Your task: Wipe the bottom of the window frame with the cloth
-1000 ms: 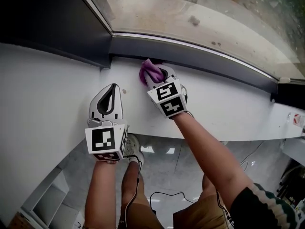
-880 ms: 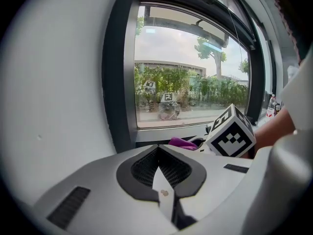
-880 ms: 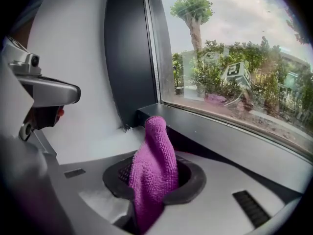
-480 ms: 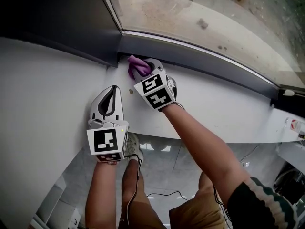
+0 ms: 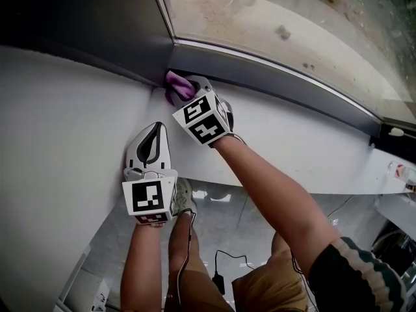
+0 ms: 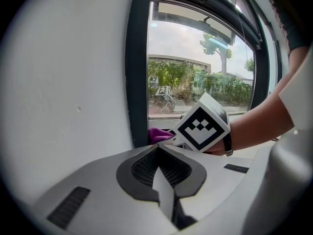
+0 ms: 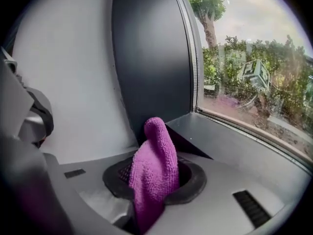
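No readable text, brands, numbers (only black-white square markers [image 5: 149, 197] on tool cubes [image 5: 203, 120]).

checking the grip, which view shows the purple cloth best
The right gripper view: the purple cloth fills its centre, clamped in the right hand-held gripper. The head view shows only a tuft; the left gripper view, a sliver.

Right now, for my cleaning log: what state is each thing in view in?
purple cloth: bunched, clamped between the jaws, its tip at the frame's left corner.
right gripper: shut on the purple cloth.
left gripper: jaws together, nothing between them, low over the white sill.
window frame bottom: cloth at its left end only, the rest bare.
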Demonstrator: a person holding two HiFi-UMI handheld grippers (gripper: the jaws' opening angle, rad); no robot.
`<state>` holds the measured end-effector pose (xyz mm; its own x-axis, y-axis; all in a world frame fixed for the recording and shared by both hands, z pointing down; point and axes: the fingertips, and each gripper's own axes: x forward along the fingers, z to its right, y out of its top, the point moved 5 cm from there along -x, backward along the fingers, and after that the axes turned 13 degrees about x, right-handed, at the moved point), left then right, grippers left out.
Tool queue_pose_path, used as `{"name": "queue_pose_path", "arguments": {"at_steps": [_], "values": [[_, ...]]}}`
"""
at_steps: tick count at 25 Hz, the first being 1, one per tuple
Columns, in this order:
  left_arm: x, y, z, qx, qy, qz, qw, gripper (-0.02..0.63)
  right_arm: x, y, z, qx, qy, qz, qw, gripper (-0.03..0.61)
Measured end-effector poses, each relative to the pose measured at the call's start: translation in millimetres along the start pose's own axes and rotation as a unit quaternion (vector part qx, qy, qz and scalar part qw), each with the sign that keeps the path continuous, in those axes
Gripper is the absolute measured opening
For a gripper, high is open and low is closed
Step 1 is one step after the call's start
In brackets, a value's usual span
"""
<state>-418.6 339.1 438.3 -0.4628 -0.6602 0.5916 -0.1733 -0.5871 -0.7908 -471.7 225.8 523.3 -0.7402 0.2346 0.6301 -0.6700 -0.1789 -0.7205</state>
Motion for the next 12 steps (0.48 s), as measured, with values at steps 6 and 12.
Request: {"name": "queue_pose_path", "arguments": {"at_steps": [6,12], "values": [[-7,-6,-5,-0.019,0.009,0.006,0.9998,0.009,3,-1,-7,0.006,0.011,0.004,1.0,0.091],[-19,-3,-4,-0.011,0.006,0.022,0.9997,0.009,1,-7,-19,0.021,0.026,-0.001,0.999,0.091]]}}
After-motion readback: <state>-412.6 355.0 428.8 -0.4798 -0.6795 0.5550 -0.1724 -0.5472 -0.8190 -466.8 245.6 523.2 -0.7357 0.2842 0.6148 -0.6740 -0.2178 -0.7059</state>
